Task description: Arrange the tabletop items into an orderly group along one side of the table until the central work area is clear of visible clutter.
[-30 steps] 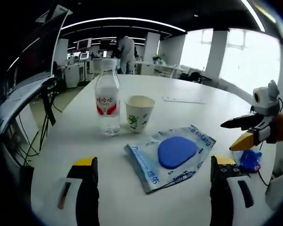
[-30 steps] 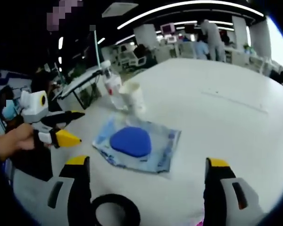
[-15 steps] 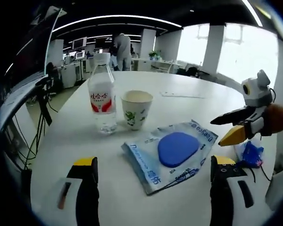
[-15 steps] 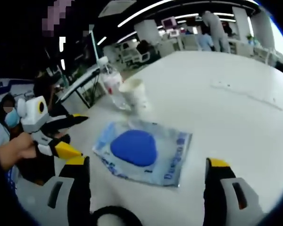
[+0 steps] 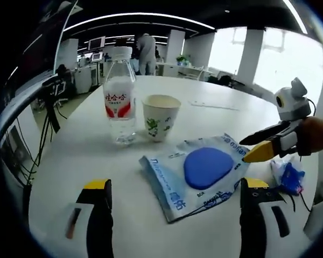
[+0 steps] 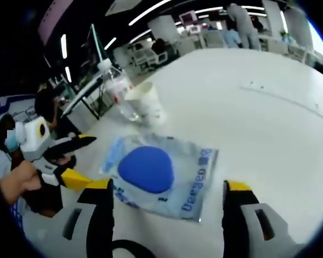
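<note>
A clear water bottle (image 5: 120,102) with a red label and a white cap stands upright on the white table (image 5: 70,161). A paper cup (image 5: 161,117) stands just right of it. In front lies a flat blue-printed packet (image 5: 172,185) with a blue disc (image 5: 208,167) inside. My left gripper (image 5: 176,184) is open, its jaws wide apart on either side of the packet's near edge. My right gripper (image 5: 246,151) comes in from the right, open, its tips at the packet's right edge. In the right gripper view the packet (image 6: 196,174) lies between the open jaws of the right gripper (image 6: 167,185), with the bottle (image 6: 116,88), the cup (image 6: 145,102) and the left gripper (image 6: 86,159) beyond.
A small blue wrapped item (image 5: 288,174) lies by the table's right edge under the hand. A thin pale strip (image 5: 210,106) lies far across the table. A black ring (image 6: 126,250) shows at the bottom of the right gripper view. Desks, monitors and people stand in the background.
My right gripper has come lower and closer to the packet's right edge, and its jaws look slightly narrower. The bottle, cup and packet stay put; both cameras shifted a little.
</note>
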Available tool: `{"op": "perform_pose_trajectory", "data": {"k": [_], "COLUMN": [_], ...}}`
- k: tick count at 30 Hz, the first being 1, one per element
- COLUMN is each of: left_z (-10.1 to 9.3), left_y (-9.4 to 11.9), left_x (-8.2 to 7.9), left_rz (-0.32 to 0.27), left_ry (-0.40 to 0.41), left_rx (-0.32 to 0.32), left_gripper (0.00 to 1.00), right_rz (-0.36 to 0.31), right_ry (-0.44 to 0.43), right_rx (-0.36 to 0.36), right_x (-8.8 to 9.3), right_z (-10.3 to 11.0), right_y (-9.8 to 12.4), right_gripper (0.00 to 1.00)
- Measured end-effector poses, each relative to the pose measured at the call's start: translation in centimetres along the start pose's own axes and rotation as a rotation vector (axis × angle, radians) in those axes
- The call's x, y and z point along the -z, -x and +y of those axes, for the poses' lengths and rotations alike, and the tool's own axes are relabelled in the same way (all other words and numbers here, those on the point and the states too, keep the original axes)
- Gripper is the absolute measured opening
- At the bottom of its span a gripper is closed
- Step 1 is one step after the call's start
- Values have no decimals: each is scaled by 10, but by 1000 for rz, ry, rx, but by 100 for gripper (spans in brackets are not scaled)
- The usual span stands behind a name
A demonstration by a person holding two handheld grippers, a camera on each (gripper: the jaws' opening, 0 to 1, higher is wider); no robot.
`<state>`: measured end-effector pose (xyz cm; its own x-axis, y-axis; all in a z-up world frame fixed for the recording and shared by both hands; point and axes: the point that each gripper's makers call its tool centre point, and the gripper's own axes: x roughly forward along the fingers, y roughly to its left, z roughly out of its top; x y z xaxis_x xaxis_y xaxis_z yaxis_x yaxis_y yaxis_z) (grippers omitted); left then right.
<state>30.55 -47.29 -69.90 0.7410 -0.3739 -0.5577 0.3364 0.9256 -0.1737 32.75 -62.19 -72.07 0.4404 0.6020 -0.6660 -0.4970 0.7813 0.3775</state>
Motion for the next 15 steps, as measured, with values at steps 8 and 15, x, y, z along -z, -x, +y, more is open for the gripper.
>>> {"op": "perform_pose_trajectory", "data": {"k": [8, 15], "left_z": [0, 2], "left_y": [-10, -15], "left_x": [6, 5], "left_rz": [16, -7], "left_ry": [16, 25], "left_rx": [-1, -19], "left_gripper": [90, 68], "right_rz": [20, 22], "right_ry": [-15, -19], "right_rx": [28, 49], "right_x": [3, 3], "right_z": [-6, -10], "right_y": [-5, -7], "right_gripper": [67, 56]}}
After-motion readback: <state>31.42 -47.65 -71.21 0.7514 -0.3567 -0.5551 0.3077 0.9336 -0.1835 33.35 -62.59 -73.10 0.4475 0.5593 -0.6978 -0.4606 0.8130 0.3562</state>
